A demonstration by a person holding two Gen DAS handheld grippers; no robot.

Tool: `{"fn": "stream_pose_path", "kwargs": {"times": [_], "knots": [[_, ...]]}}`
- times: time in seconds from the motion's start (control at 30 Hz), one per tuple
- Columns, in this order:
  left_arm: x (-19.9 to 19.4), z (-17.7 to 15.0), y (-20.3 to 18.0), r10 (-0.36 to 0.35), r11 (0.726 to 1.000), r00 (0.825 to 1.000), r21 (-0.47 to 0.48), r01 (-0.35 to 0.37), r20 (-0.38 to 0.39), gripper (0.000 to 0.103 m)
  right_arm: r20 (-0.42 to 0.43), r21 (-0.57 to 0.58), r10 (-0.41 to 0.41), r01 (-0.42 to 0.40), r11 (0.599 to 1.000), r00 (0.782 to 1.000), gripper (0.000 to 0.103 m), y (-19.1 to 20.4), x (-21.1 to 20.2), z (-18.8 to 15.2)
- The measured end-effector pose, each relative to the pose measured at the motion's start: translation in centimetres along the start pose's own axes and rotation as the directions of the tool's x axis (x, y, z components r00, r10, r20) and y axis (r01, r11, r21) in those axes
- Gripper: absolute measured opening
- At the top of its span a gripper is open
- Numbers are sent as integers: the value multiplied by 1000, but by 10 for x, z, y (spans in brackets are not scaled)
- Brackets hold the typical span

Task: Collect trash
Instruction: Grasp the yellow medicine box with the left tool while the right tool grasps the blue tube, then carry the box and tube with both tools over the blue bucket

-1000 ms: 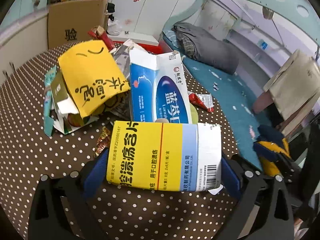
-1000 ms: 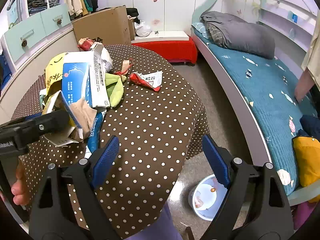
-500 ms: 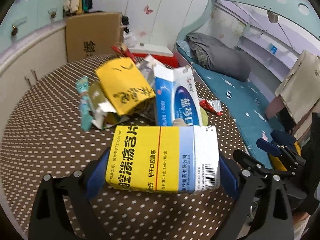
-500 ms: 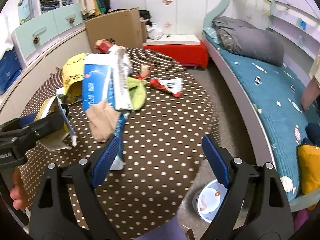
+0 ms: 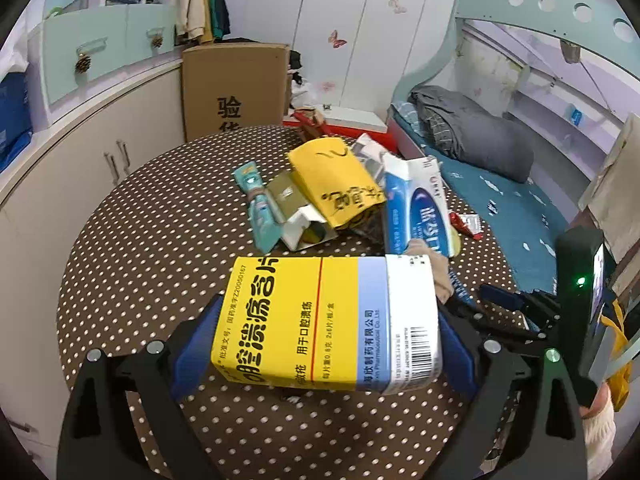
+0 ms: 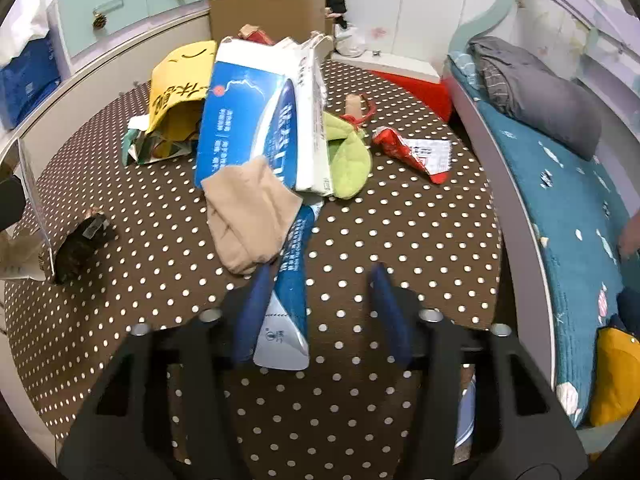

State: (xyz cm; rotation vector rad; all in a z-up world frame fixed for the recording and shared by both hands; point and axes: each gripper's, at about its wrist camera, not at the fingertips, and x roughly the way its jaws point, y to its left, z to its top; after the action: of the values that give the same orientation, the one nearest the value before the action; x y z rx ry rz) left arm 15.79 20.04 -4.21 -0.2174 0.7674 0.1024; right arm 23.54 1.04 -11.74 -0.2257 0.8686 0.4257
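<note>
- The left gripper has its jaws closed on the two ends of a yellow box, a yellow, blue and white medicine carton held crosswise above the table.
- The right gripper has its jaws partly open and holds nothing; its left pad lies just beside a flattened blue tube on the table, and the tube's crimped end sits between the pads.
- A beige sock lies over the tube's far end and against the foot of a tall blue box, which leans in the trash pile.
- A dark crumpled wrapper lies alone on the table, left of the sock in the right wrist view.
- A green cloth sits at the blue box's right side, touching it.
- A red wrapper lies apart from the pile, toward the table's edge on the bed side.
- A yellow bag with black writing leans on the pile behind the blue box, with a teal wrapper and an opened carton beside it.
- Past the table stand a cardboard box and white cupboards; a grey blanket lies on the bed.
</note>
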Motion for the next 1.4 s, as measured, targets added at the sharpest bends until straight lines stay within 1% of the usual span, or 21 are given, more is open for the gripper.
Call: {"fn": "stream_pose_path", "kwargs": {"times": [0.03,0.17,0.23,0.33,0.4,0.6,0.77,1.03,1.2,1.4], "knots": [[0,-1,1,6,1000,1000,-3,-6,-4,93,-1,-3,3,-3,1000,1000,17,0,-1,0],[1,-5,-6,19,1000,1000,9,-19,-12,93,-5,31,21,-21,999,1000,15,-7,-7,-4],[4,-6,-13,23,999,1000,28,-23,-15,93,16,53,11,-12,999,1000,15,-14,-16,-8],[9,-7,-26,37,998,999,56,-36,-20,93,41,101,16,-20,995,999,15,-26,-31,-11],[9,-7,-35,39,997,999,70,-38,-16,93,61,123,1,-9,992,998,15,-34,-41,-13],[9,-8,-67,26,993,1000,116,-24,-11,93,105,170,-32,14,985,994,15,-59,-72,-26],[11,-11,-100,-15,985,1000,169,18,-20,93,128,214,-68,39,976,989,15,-82,-94,-41],[17,-20,-164,-84,959,996,267,92,-44,93,111,292,-136,98,951,985,15,-119,-118,-74],[22,-29,-200,-122,938,990,318,140,-75,93,89,384,-166,120,915,982,15,-149,-128,-101],[30,-46,-251,-175,898,977,386,210,-124,93,58,477,-215,162,864,975,15,-184,-143,-136]]}}
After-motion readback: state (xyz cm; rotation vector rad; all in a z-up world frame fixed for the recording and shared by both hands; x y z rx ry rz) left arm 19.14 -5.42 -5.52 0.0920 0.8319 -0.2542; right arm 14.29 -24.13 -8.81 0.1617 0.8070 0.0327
